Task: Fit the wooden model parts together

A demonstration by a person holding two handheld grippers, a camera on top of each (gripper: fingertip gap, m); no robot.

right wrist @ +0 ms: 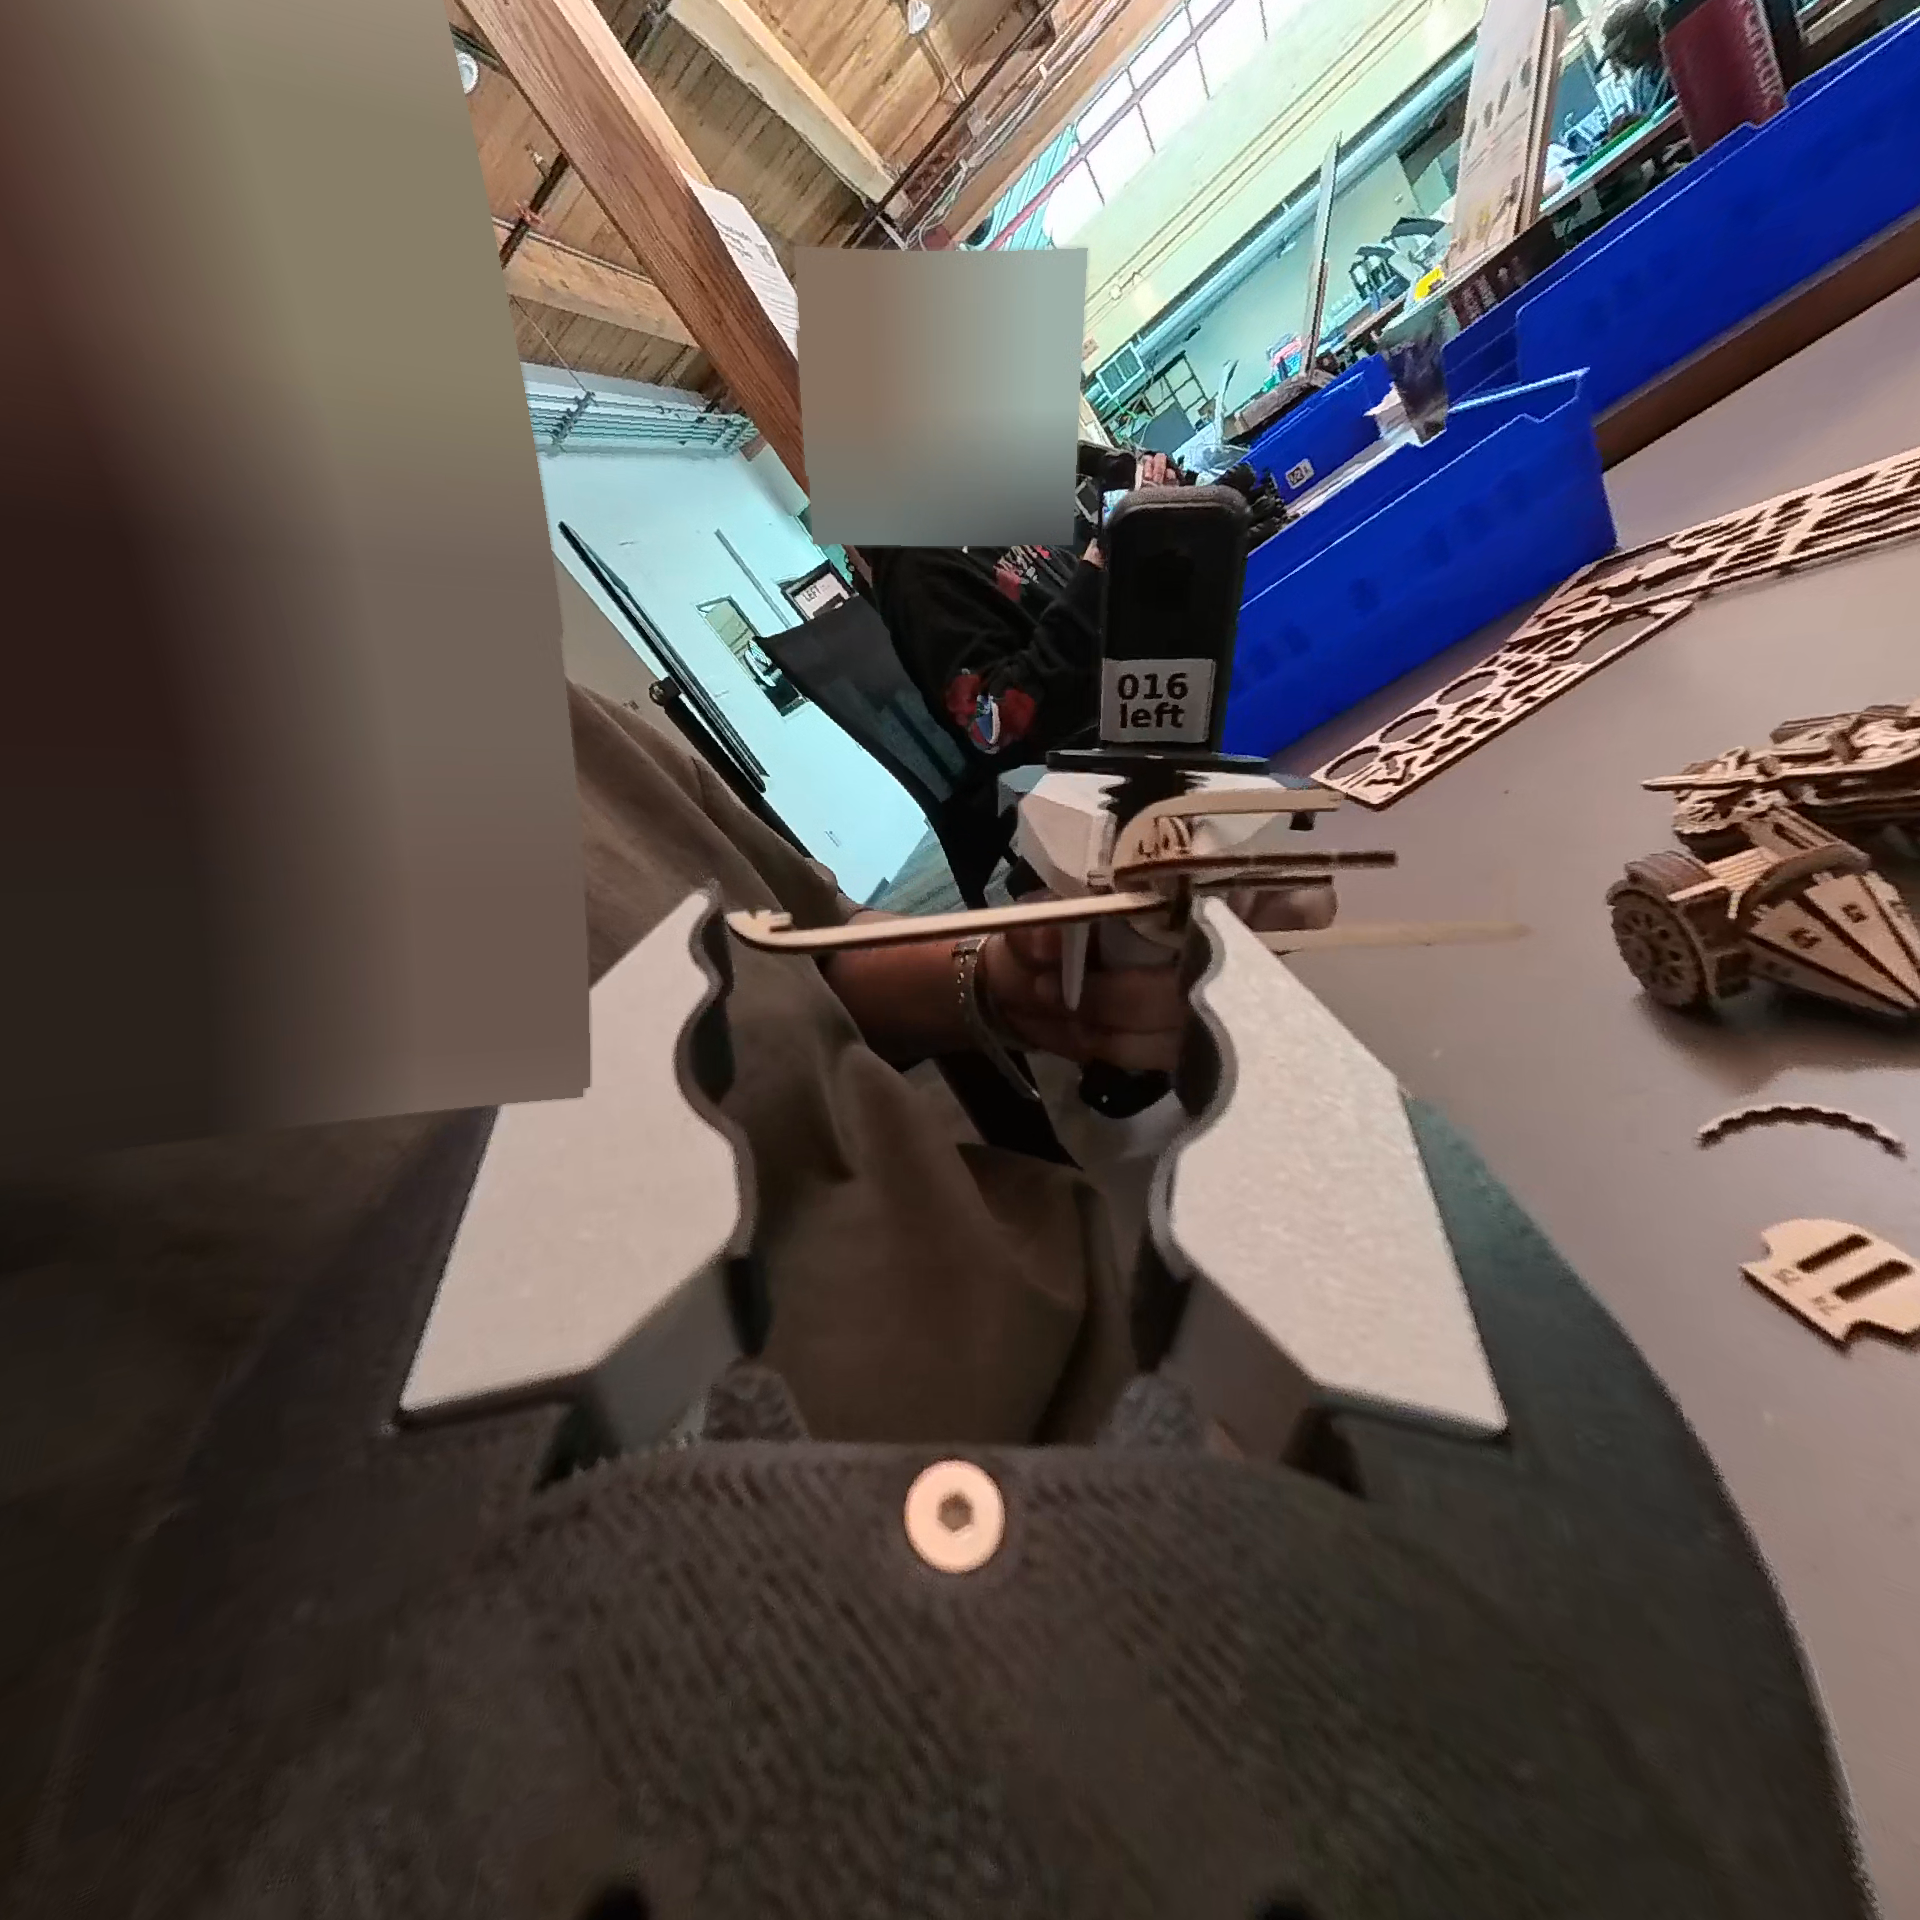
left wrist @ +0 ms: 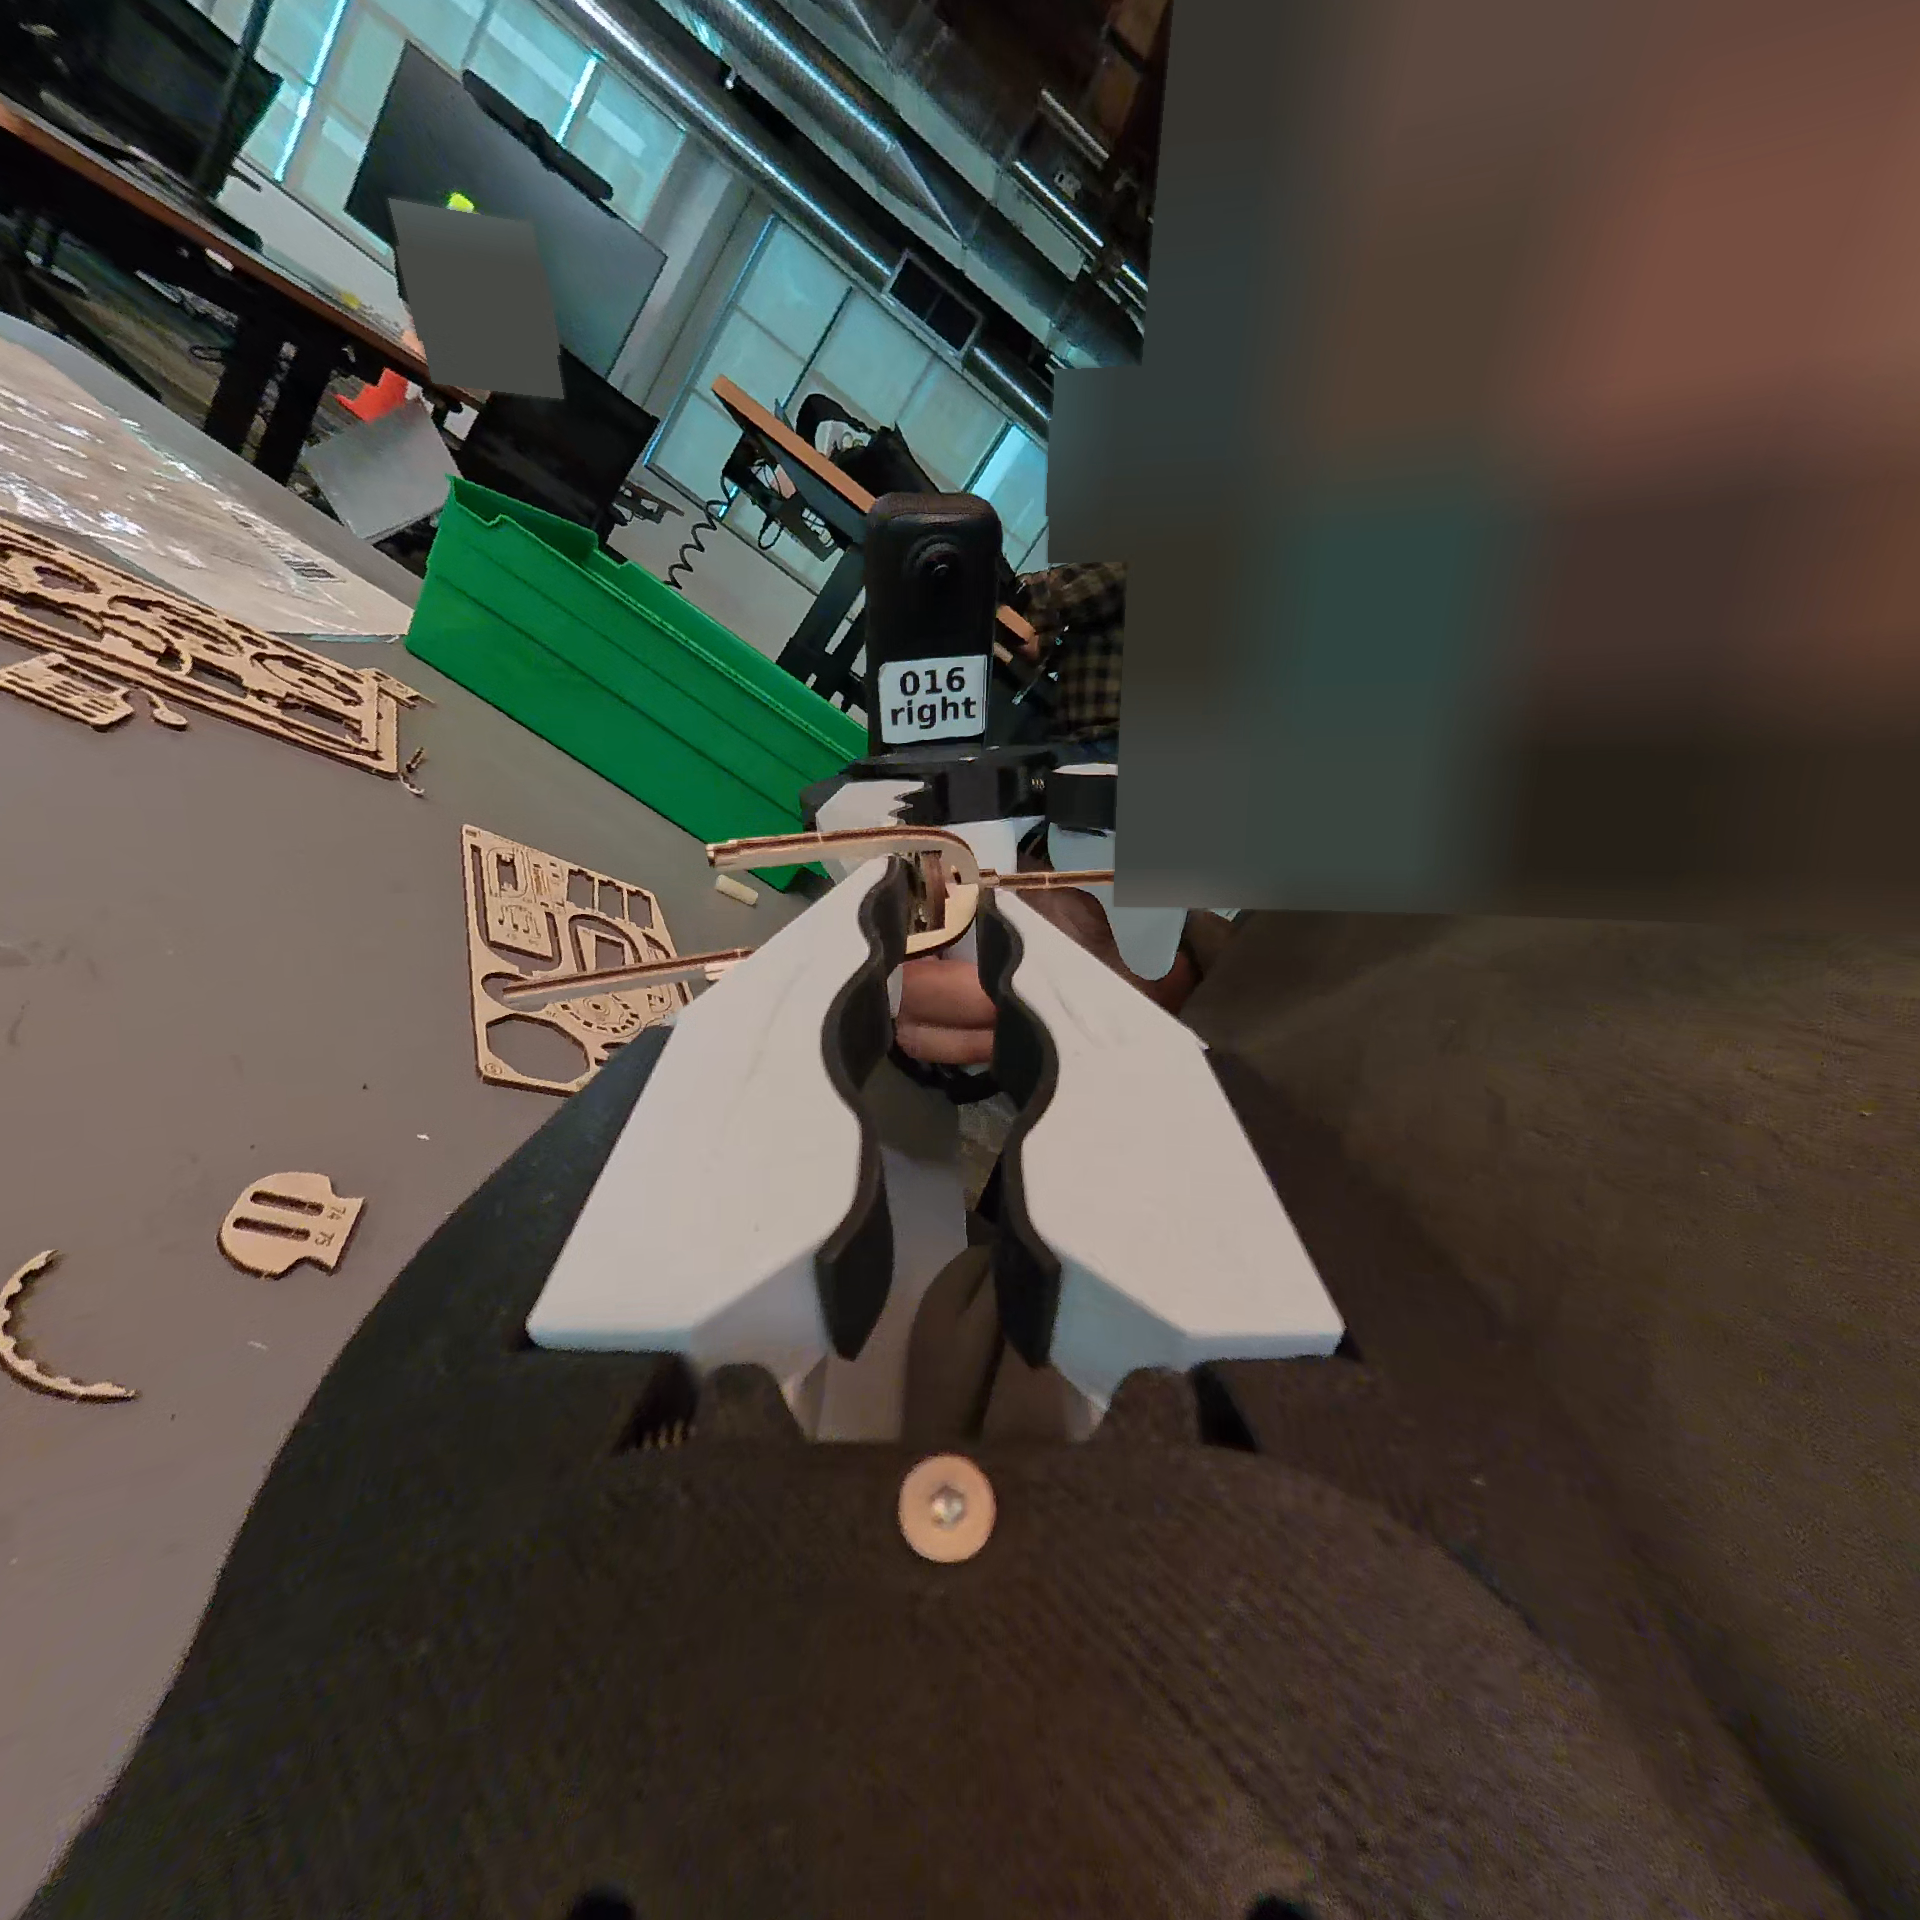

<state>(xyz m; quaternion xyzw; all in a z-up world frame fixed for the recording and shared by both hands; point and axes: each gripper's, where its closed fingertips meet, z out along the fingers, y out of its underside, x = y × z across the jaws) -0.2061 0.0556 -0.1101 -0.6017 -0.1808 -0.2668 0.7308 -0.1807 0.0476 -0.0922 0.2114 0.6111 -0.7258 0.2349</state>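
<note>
While the left hand-held gripper (left wrist: 940, 904) is pinching a small laser-cut plywood sub-assembly (left wrist: 935, 883) between its closed tips, well above the bench (left wrist: 260, 935), the right hand-held gripper (right wrist: 956, 914) is standing wide open with a long thin wooden arm (right wrist: 935, 923) of that same piece crossing the gap between its fingers (right wrist: 1299, 1091); whether that arm is touching the right finger I cannot tell. The piece is looking light, stiff along its flat faces and brittle at its slender hooked strips, so any hold is best going on the thicker hub where the layers are meeting, squeezing face to face and not levering on a strip's end. The left wrist view is showing a green bin (left wrist: 623, 655), a punched-out plywood sheet (left wrist: 561, 966) and a slotted loose part (left wrist: 291, 1236) with a toothed arc (left wrist: 42, 1340) beside it. The right wrist view is offering what that one is lacking: a partly built wooden vehicle model (right wrist: 1766, 914) resting on the bench, blue bins (right wrist: 1455, 540) behind it, and the sub-assembly's side profile with several strips stacked apart
</note>
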